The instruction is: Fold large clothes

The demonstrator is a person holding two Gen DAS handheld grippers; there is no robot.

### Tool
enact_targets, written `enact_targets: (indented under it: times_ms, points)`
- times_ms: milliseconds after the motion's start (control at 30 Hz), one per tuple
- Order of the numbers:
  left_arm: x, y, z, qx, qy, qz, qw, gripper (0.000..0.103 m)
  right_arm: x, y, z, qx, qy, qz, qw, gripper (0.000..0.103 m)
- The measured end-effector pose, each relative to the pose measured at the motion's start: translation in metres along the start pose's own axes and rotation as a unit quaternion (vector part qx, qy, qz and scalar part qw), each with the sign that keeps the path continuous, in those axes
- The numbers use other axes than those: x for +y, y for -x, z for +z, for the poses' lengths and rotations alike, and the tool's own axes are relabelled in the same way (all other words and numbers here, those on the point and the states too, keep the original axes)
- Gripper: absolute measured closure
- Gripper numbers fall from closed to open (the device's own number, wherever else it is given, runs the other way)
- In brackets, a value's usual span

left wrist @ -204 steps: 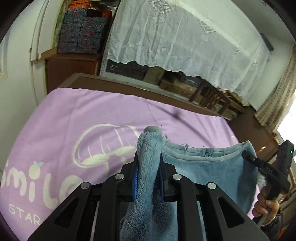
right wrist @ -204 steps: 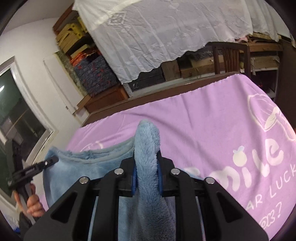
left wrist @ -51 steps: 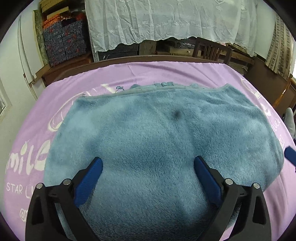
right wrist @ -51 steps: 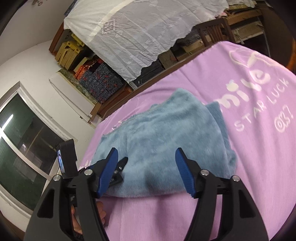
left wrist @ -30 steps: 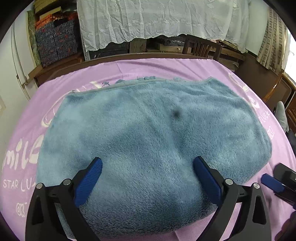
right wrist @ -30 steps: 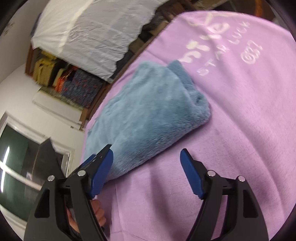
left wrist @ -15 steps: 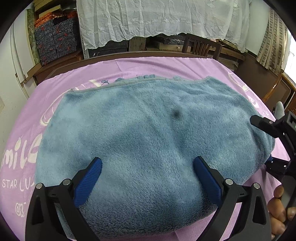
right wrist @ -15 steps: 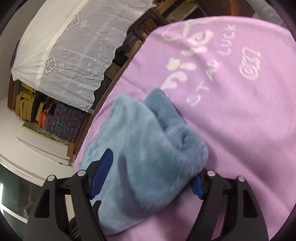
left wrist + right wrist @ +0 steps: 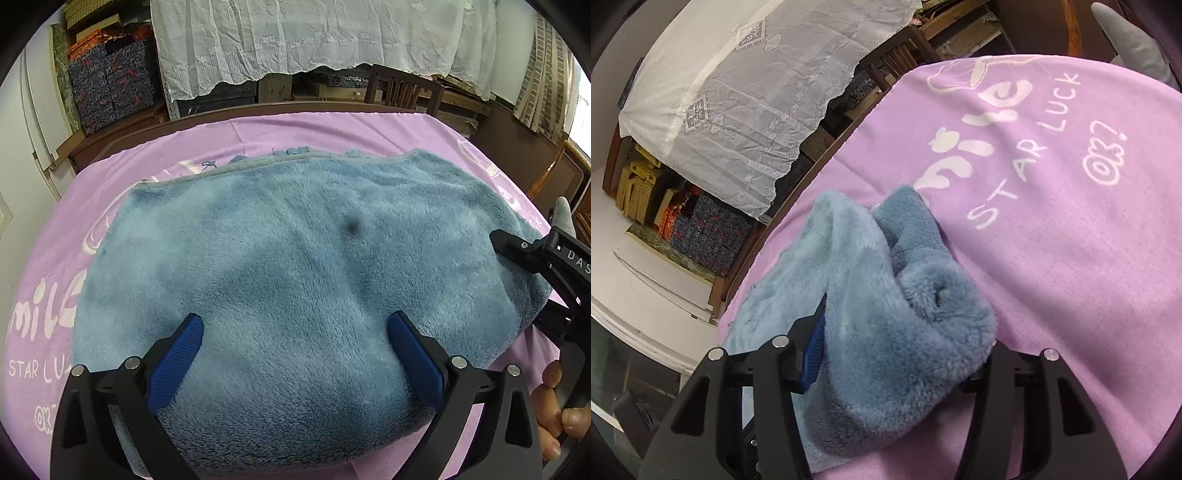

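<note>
The folded blue fleece garment [image 9: 295,280] lies on the purple blanket [image 9: 1071,229]. The right gripper's [image 9: 897,354] jaws are closing around its bunched end; the left gripper [image 9: 295,343] hovers over it, jaws spread wide.

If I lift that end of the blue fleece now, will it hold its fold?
Probably not: the fleece garment looks thick and floppy, already bunching between the closing right gripper. Its free end would likely sag and drag on the purple cover. The plush pile should grip, not slip.
</note>
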State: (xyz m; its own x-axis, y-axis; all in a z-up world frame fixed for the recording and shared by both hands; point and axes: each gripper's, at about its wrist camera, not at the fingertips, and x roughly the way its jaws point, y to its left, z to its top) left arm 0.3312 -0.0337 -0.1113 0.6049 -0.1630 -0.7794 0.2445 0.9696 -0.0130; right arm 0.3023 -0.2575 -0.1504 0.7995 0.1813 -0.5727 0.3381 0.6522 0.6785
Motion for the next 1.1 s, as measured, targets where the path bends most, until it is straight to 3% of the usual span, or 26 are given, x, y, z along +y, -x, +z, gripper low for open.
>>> enact_targets:
  times_ms: [233, 367, 467, 567, 667, 867, 933, 1033, 1100]
  points:
    - [0.028, 0.021, 0.008, 0.003, 0.055, -0.056, 0.9969, 0.004, -0.007, -0.001, 0.007, 0.023, -0.010, 0.015, 1.000, 0.054]
    - [0.029, 0.006, 0.006, 0.026, 0.045, -0.007, 0.9986, 0.003, -0.006, -0.002, 0.007, 0.021, -0.003, 0.019, 1.000, 0.052]
    - [0.016, 0.006, 0.003, 0.015, 0.015, 0.028, 0.9994, 0.003, 0.000, -0.004, 0.005, 0.018, 0.016, 0.017, 1.000, 0.046]
    - [0.023, 0.008, 0.004, 0.019, 0.026, 0.015, 0.9994, 0.003, 0.002, -0.004, 0.005, 0.019, 0.025, 0.016, 0.999, 0.045]
    - [0.038, 0.019, 0.009, 0.017, 0.056, -0.014, 0.9982, 0.003, -0.004, -0.004, 0.008, 0.021, 0.013, 0.017, 1.000, 0.055]
    - [0.099, 0.048, 0.015, 0.001, 0.115, -0.010, 0.9933, 0.003, -0.003, -0.005, 0.008, 0.019, 0.024, 0.009, 0.999, 0.061]
    - [0.120, 0.043, 0.010, 0.019, 0.129, -0.003, 0.9915, 0.003, -0.004, -0.006, 0.008, 0.020, 0.021, 0.012, 1.000, 0.061]
    - [0.138, 0.017, 0.000, 0.067, 0.136, 0.042, 0.9875, 0.003, -0.005, -0.006, 0.008, 0.019, 0.022, 0.011, 1.000, 0.061]
    - [0.148, 0.008, -0.001, 0.075, 0.165, 0.008, 0.9834, 0.003, -0.006, -0.005, 0.008, 0.021, 0.023, 0.011, 0.999, 0.061]
